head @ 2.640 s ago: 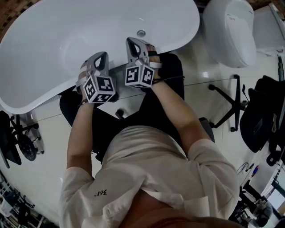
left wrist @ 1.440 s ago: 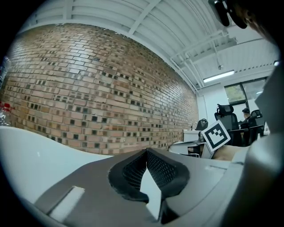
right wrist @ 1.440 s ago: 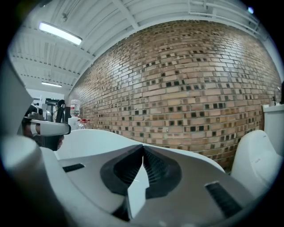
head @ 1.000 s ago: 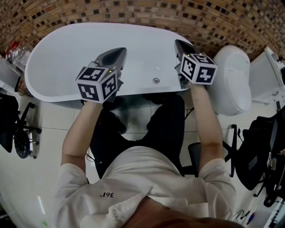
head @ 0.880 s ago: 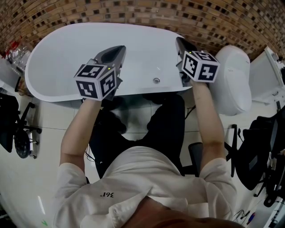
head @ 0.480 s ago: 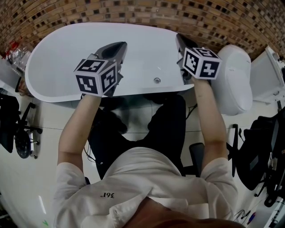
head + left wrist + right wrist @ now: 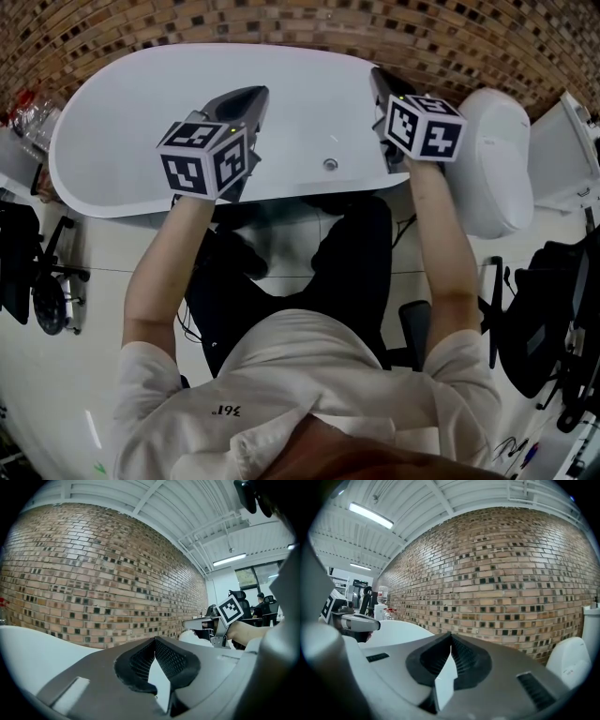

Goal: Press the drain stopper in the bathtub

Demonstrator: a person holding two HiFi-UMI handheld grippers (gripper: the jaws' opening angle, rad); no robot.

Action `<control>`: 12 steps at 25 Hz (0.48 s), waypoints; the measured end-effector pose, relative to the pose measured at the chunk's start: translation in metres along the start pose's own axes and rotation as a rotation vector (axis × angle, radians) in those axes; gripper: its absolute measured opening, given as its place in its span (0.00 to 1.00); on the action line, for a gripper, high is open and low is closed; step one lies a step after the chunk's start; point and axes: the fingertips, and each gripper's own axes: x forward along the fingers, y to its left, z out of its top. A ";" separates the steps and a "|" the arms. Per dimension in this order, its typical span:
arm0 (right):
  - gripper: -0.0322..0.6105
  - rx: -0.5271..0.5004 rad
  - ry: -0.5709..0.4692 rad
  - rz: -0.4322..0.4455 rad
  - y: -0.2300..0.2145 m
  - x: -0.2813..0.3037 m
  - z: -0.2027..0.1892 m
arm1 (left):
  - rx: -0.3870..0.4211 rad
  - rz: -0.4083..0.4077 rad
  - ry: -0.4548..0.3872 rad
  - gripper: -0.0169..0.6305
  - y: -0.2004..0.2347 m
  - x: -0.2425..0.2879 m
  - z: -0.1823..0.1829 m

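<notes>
The white bathtub (image 7: 141, 103) lies across the top of the head view, against a brick wall. A small round metal drain fitting (image 7: 330, 164) shows low on the tub's near side, between my two hands. My left gripper (image 7: 255, 94) is held high over the tub's middle, left of the fitting, jaws shut and empty. My right gripper (image 7: 377, 75) hovers over the tub's right end, also shut on nothing. Both gripper views look level at the brick wall: the left gripper (image 7: 154, 640) and the right gripper (image 7: 451, 634) each show pads meeting at the tips. The drain is hidden from both.
A white toilet (image 7: 492, 159) stands right of the tub. Black office chairs (image 7: 553, 300) crowd the right edge, and a black wheeled stand (image 7: 33, 281) sits at the left. Bottles (image 7: 23, 108) stand by the tub's left end. The brick wall (image 7: 281, 23) runs behind the tub.
Since 2.6 s ago both grippers have risen from the tub's near rim and spread apart, and the head view has tilted up. Over the last second they barely shifted.
</notes>
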 end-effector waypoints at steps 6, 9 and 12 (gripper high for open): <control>0.07 -0.002 0.033 -0.003 -0.007 0.017 -0.007 | -0.011 -0.002 0.017 0.04 0.004 0.012 -0.008; 0.07 -0.003 0.054 -0.004 -0.008 0.030 -0.014 | -0.018 -0.006 0.034 0.03 0.008 0.020 -0.018; 0.07 -0.006 0.073 -0.005 -0.010 0.048 -0.021 | -0.022 -0.009 0.051 0.04 0.016 0.031 -0.029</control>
